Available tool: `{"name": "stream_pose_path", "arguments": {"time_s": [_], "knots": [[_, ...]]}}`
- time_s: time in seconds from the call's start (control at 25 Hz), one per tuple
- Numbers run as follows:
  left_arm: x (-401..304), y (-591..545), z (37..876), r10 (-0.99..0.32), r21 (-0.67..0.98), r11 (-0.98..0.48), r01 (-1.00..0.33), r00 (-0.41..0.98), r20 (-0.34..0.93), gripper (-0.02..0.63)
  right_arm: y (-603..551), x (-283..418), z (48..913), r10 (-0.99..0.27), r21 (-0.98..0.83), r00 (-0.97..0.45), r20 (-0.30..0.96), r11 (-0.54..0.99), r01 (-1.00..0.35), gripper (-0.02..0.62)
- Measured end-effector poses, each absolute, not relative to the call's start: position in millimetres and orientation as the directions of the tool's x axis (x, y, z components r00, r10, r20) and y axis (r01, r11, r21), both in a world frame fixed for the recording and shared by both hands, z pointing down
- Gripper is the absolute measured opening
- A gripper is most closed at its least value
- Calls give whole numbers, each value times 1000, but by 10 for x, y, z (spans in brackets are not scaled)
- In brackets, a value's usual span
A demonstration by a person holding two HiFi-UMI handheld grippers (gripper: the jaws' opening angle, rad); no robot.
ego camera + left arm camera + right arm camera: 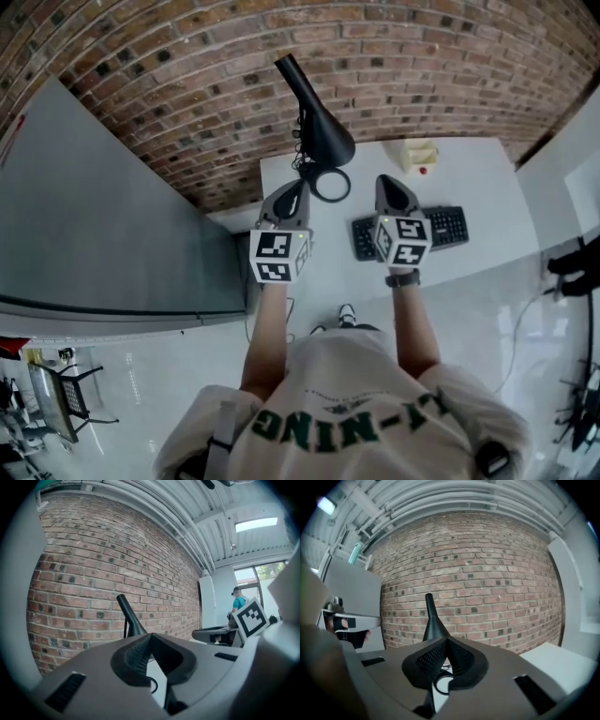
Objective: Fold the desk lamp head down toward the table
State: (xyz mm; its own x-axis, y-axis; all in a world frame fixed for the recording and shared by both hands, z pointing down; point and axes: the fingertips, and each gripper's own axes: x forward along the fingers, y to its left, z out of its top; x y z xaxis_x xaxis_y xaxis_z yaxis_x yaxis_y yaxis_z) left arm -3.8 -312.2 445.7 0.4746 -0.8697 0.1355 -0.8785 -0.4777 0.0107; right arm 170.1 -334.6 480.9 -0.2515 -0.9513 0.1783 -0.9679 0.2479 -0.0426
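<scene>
I read left gripper (298,190): jaws together, nothing held, tip just short of ring base (328,184). Right gripper (388,186): jaws pressed together, empty, above keyboard (445,226). Black desk lamp (323,136) stands on white table (478,178) near brick wall (187,75), untouched, ahead of both grippers.

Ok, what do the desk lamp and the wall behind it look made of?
Desk lamp: matte black, likely plastic or painted metal; the surface is evenly dark with only a faint sheen.
Wall: bare brick, rough and unpainted; reddish-brown blocks with pale mortar lines and dark flecks.
</scene>
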Motion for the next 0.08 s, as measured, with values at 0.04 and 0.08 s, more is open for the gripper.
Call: {"name": "stream_pose_path", "arguments": {"time_s": [0.04, 0.08], "knots": [[-55, -3121, 4501, -871, 11, -472, -881, 469, 146, 2, -3387, 1717, 4894, -947, -88, -262, 187, 249, -964, 3], [-75, -3118, 4546, -873, 11, -467, -884, 462, 158, 2, -3427, 1731, 4982, -942, -139, -274, 195, 250, -958, 3]]}}
